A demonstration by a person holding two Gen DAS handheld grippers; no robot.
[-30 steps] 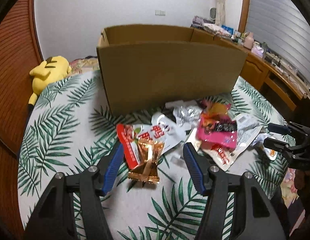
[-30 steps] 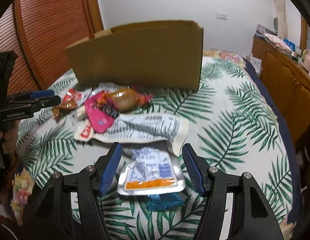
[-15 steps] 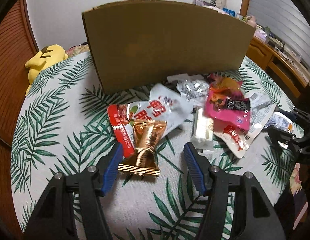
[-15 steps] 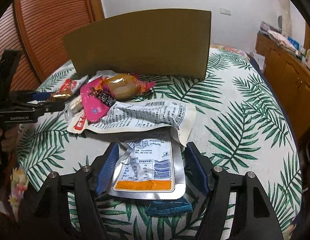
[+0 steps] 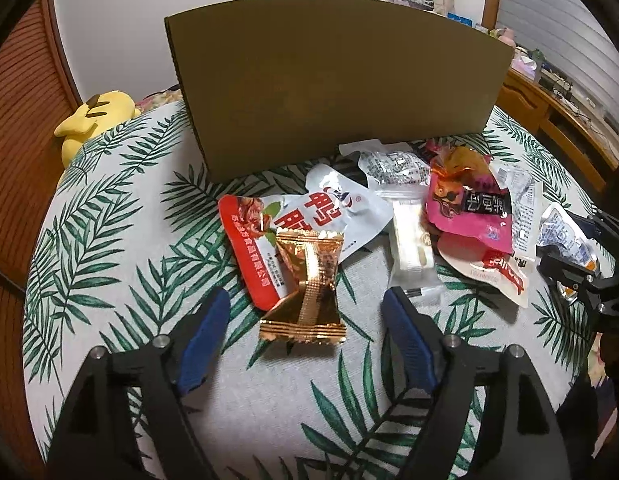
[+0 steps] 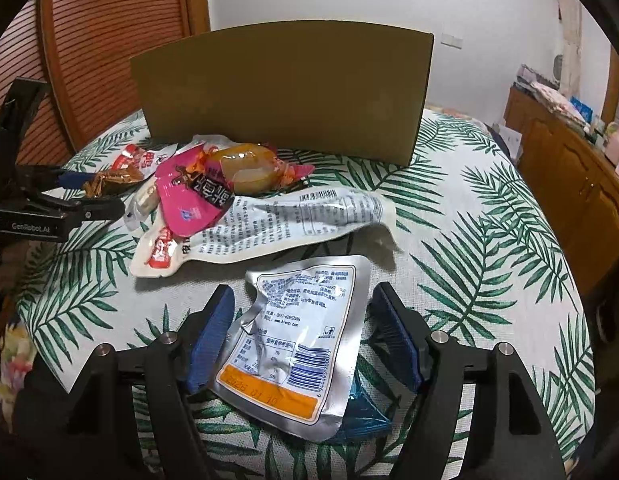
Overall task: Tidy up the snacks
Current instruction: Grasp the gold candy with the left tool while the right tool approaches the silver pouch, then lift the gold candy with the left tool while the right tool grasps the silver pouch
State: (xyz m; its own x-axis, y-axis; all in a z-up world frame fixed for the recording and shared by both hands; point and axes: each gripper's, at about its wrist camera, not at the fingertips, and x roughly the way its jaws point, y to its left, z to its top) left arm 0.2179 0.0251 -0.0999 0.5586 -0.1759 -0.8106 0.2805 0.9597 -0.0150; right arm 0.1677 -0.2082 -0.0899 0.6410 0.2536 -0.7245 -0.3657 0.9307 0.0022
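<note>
Several snack packets lie in a heap on a leaf-print table in front of a brown cardboard box (image 5: 341, 92), which also shows in the right wrist view (image 6: 285, 88). My left gripper (image 5: 305, 312) is open low over the table, its blue pads either side of a gold candy wrapper (image 5: 305, 292). My right gripper (image 6: 301, 308) is open, straddling a silver pouch (image 6: 297, 340) with an orange stripe that lies on a blue packet (image 6: 365, 412). A pink packet (image 5: 469, 212) and a red-and-white packet (image 5: 261, 240) lie in the heap.
A yellow plush toy (image 5: 93, 116) sits at the table's far left edge. A wooden cabinet (image 6: 581, 168) with clutter stands to the right. A slatted wooden door (image 6: 89, 52) is behind on the left. A long white packet (image 6: 269, 228) lies mid-table.
Both grippers have moved lower and forward. The gold wrapper now lies between the left pads, and the silver pouch sits deeper between the right pads. Both stay open.
</note>
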